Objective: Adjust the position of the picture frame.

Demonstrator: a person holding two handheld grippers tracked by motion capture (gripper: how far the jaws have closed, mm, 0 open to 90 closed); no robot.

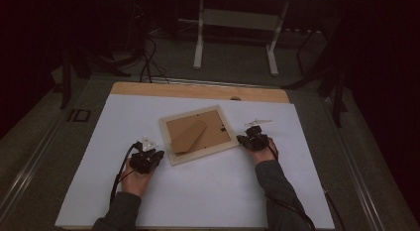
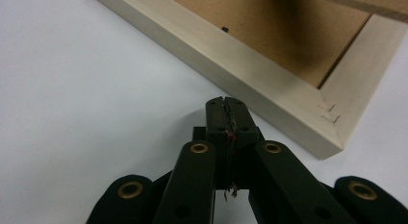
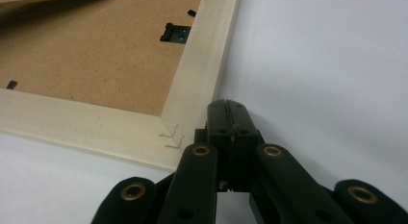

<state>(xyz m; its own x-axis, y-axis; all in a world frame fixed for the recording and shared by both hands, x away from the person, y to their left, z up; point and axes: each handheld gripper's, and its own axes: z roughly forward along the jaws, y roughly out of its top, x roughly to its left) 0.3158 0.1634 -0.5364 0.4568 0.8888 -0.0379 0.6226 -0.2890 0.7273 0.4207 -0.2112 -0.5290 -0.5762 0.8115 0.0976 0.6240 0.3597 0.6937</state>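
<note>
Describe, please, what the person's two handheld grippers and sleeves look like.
Both the left gripper and right gripper are black, two-jawed tools with brass-coloured rivets on their linkage arms. Each carries a pale three-cornered plate on top and trails a black cable. The person wears dark grey long sleeves.

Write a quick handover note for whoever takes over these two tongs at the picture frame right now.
Left tongs: shut, empty, beside the near left corner of the pale wooden picture frame.
Right tongs: shut, empty, at the frame's right corner; contact unclear.
Frame lies face down and askew on the white table sheet, brown fibreboard backing up.
Done: nothing evident, backing in place.
Left: likely working the black metal tabs.
</note>
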